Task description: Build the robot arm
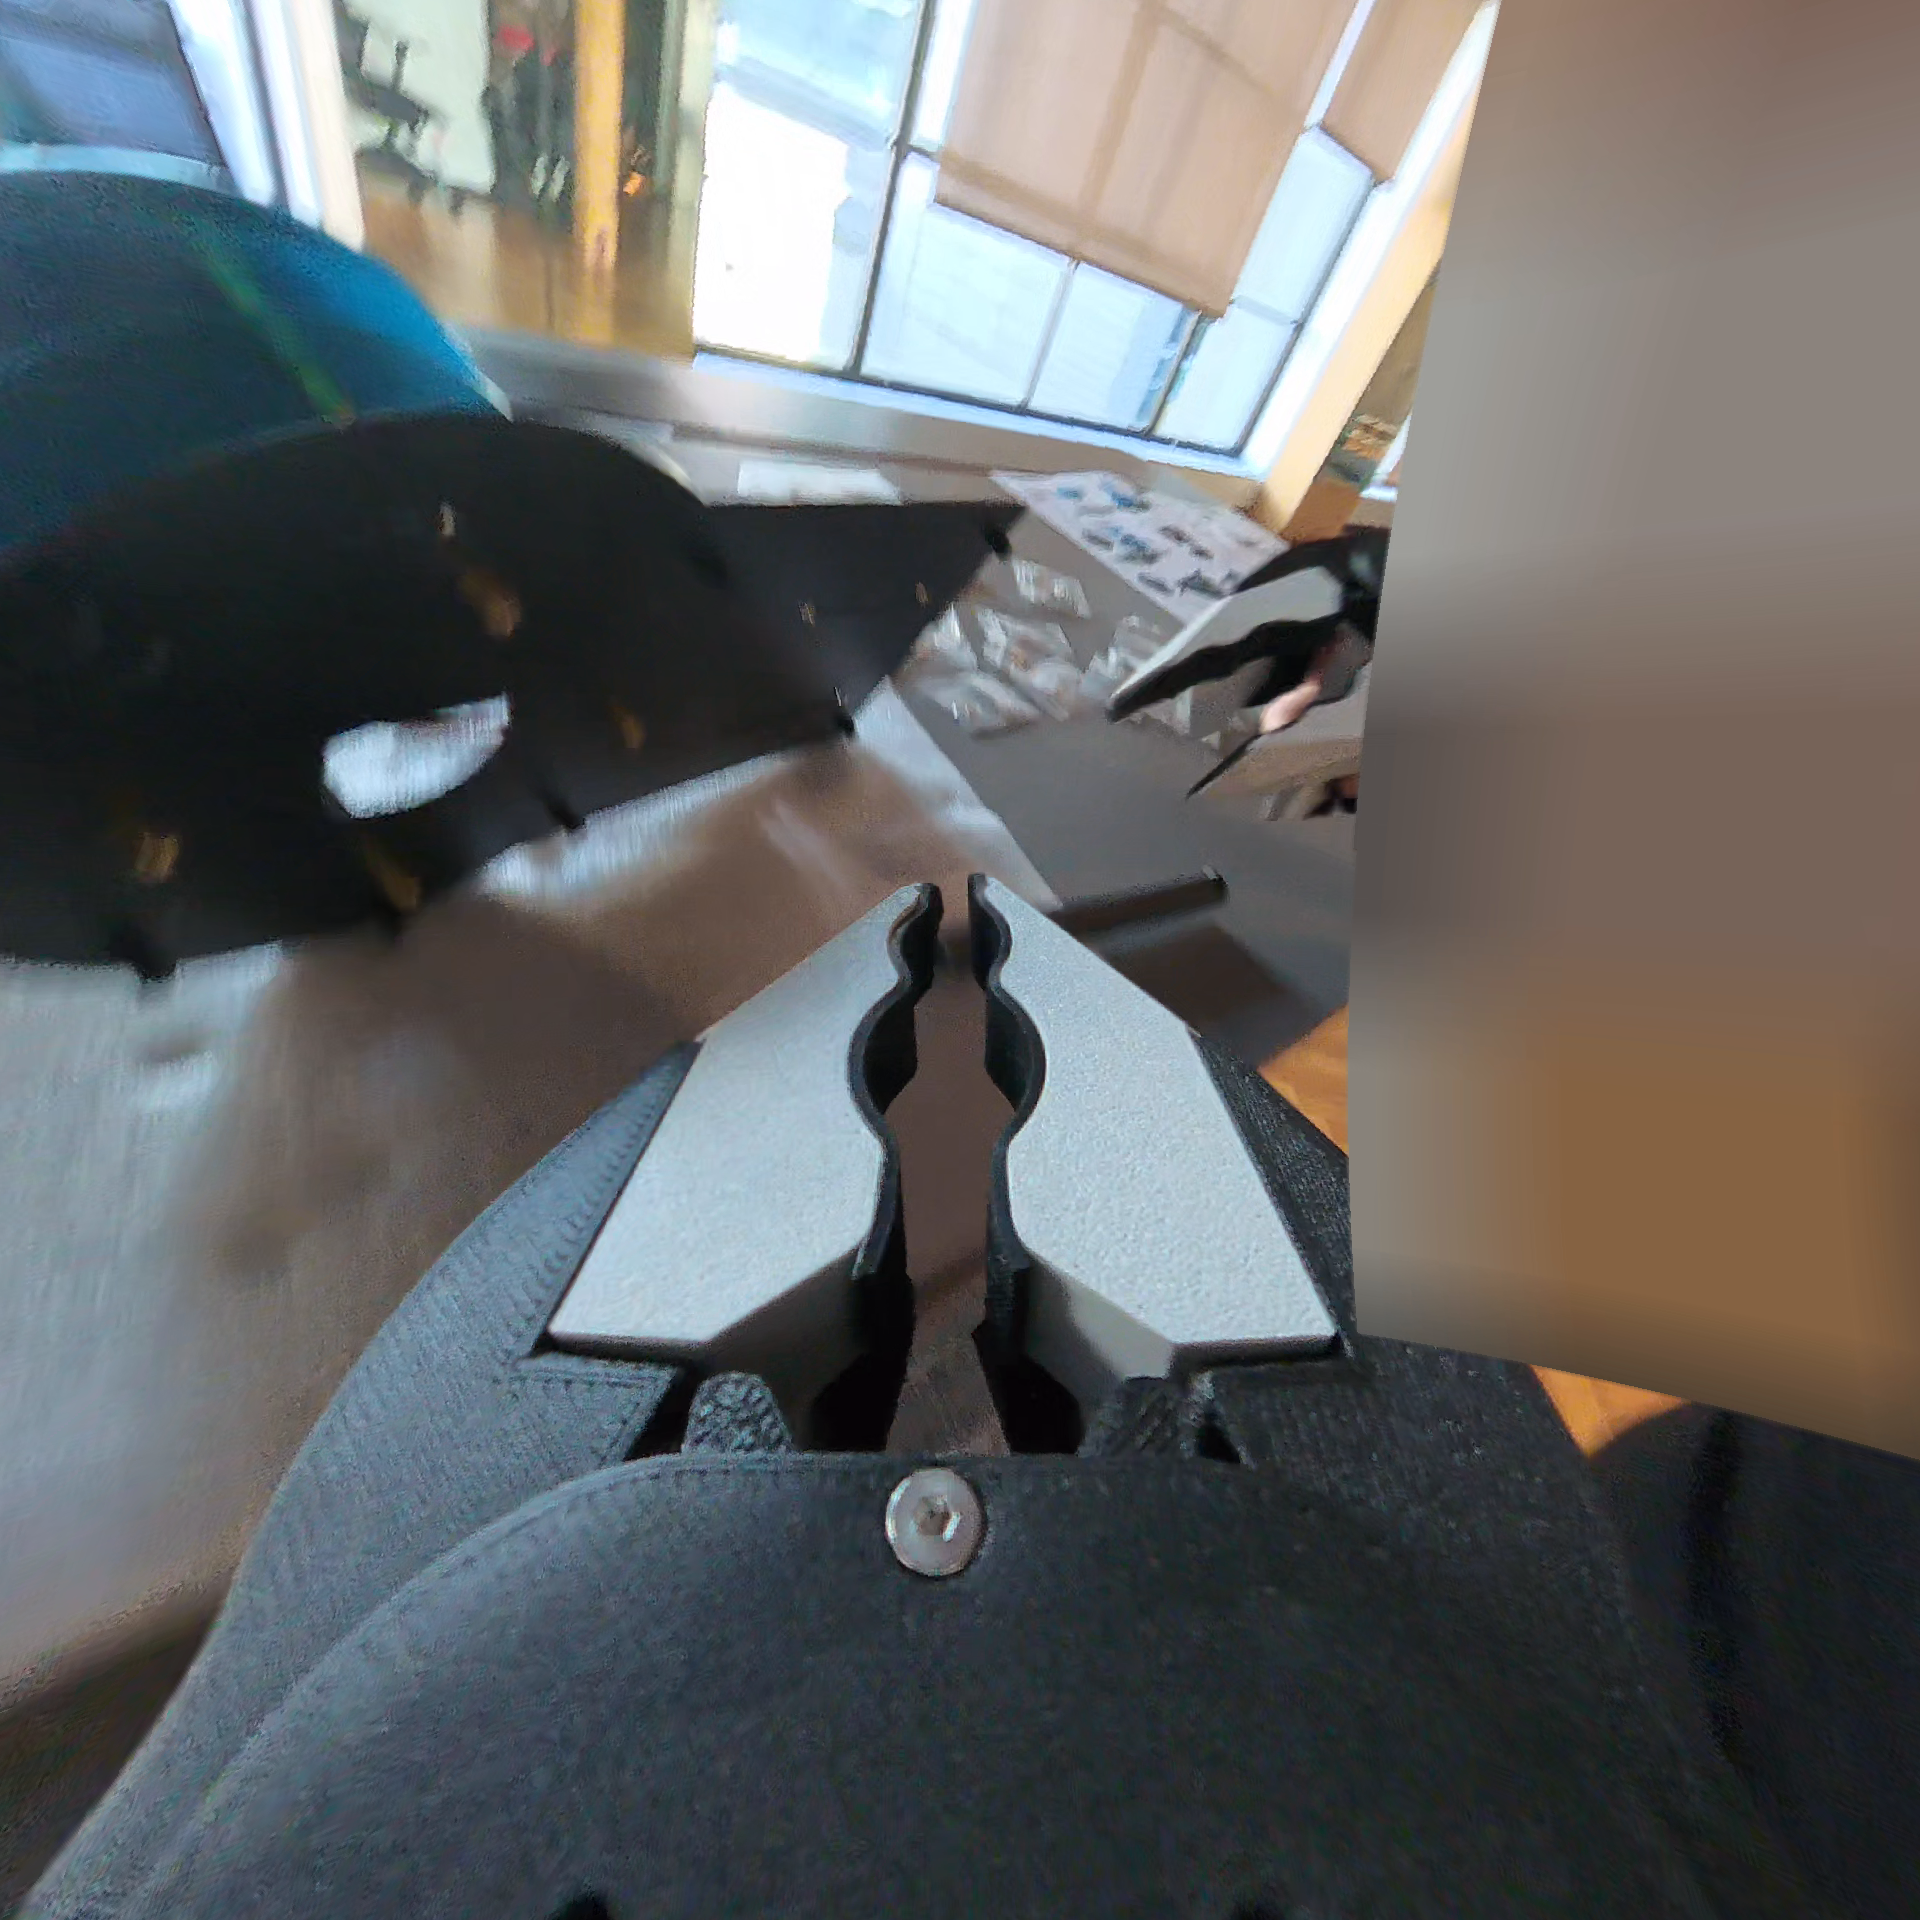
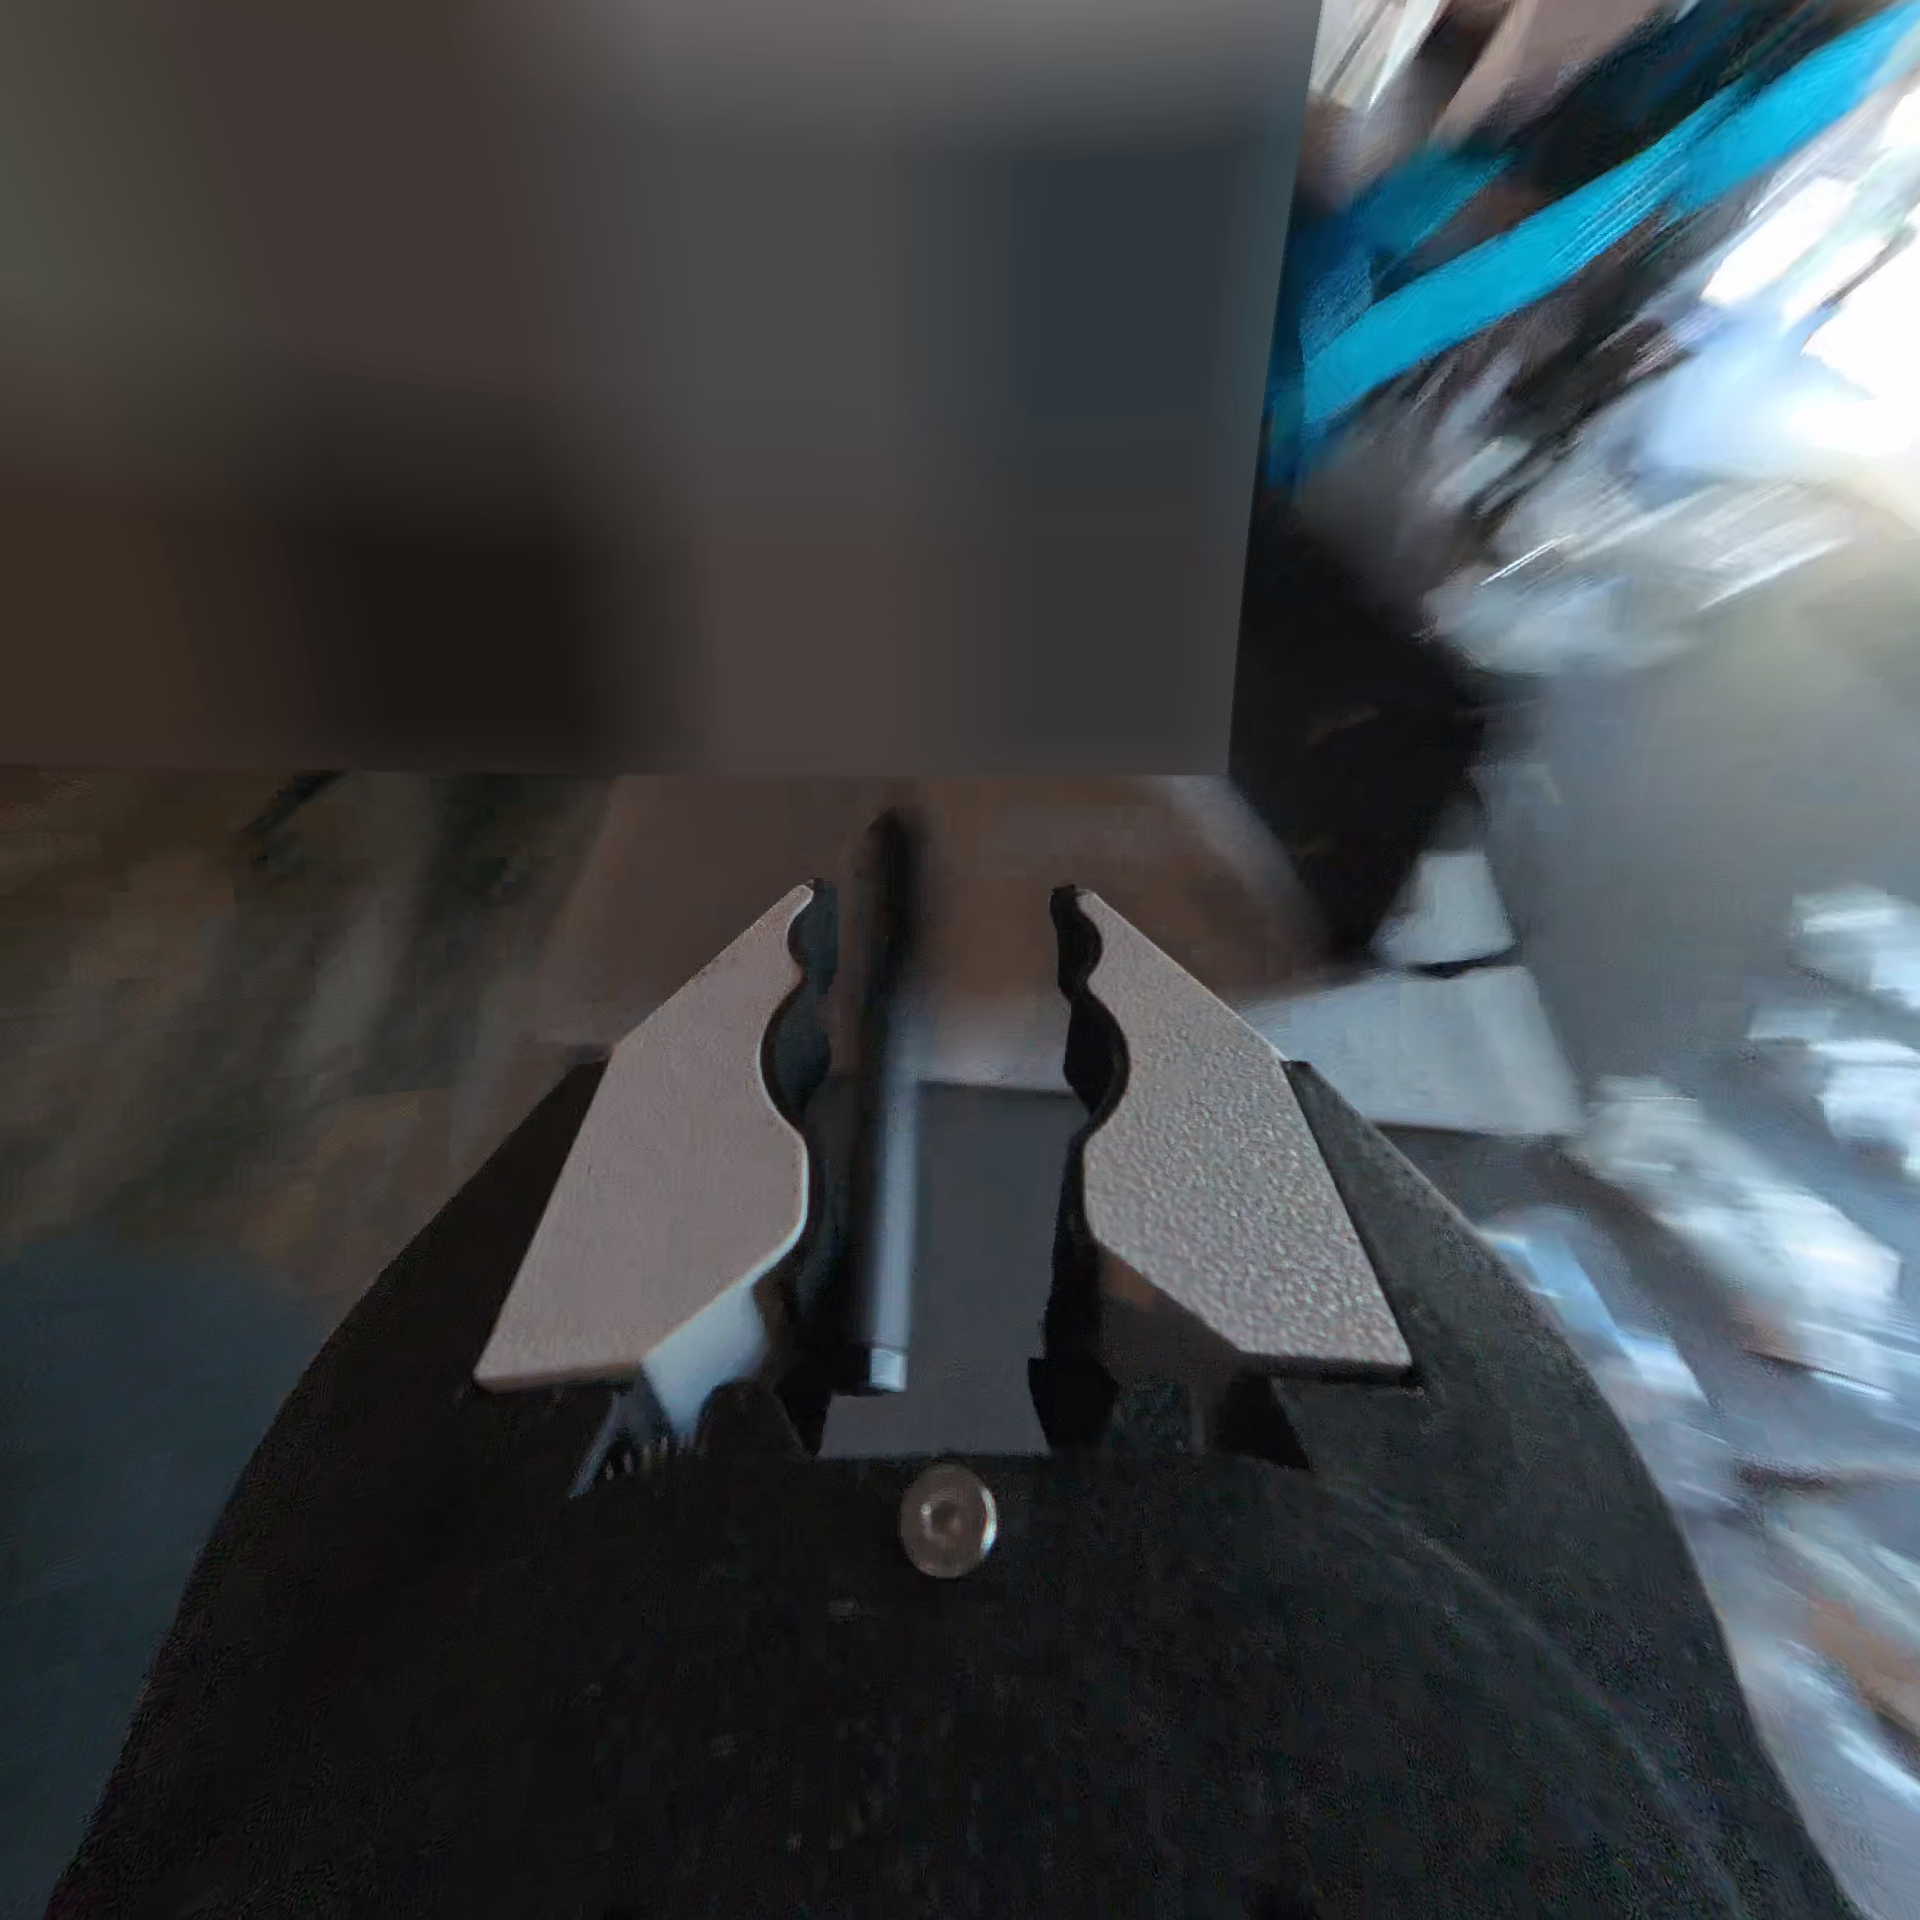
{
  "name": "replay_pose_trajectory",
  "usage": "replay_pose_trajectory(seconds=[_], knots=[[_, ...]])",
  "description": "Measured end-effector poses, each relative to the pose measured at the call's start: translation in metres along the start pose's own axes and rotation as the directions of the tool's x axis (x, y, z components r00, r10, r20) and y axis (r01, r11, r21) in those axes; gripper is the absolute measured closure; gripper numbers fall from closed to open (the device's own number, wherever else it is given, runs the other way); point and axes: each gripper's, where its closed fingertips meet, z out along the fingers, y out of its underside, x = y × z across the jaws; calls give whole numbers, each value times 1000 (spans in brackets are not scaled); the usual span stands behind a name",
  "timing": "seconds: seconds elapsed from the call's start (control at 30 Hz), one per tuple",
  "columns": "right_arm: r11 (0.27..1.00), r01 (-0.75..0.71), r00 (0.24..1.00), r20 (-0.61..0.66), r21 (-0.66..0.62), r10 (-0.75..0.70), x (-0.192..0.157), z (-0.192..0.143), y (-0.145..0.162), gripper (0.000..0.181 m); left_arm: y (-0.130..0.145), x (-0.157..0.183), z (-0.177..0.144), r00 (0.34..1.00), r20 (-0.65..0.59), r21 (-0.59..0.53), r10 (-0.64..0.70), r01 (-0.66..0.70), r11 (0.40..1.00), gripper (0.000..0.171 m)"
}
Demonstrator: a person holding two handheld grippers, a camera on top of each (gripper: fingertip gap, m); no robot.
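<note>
In the left wrist view my left gripper has its jaws almost together with only a narrow slit, and nothing is between them. It hovers over a grey mat, near a short dark rod lying just right of the tips. To the left is a black plate with brass-coloured inserts under a teal cushion. My right gripper shows farther right, open. In the blurred right wrist view my right gripper is open; a slim dark rod runs lengthwise between the jaws, close to the left finger.
Small clear plastic bags and a printed sheet lie on the mat beyond. Windows with blinds are behind. A pale carpet lies at the left. Teal and black streaks blur the right wrist view's upper right. Left tips to right tips: about 15 cm.
</note>
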Motion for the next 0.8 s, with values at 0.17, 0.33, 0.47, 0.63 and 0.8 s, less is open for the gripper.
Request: replay_pose_trajectory(seconds=[0.17,0.33,0.47,0.63,0.8], knots=[[945,44,996,92,-325,-15,-16,38,37,143,44,53,-47,986,-16,-97,-163,161,982,168],[877,53,997,74,-477,-20,-20,45,56,148,101,97,-73,958,12,-183,-285,283,942,167],[873,-51,997,32,-485,76,-20,45,59,156,123,117,-73,935,5,-160,-356,352,922,167],[837,-374,906,33,-400,421,-20,42,54,166,151,131,-30,965,35,-223,-260,261,939,168],[765,-602,734,218,-228,643,-33,25,36,166,129,150,40,959,-43,-94,-280,276,957,156]])
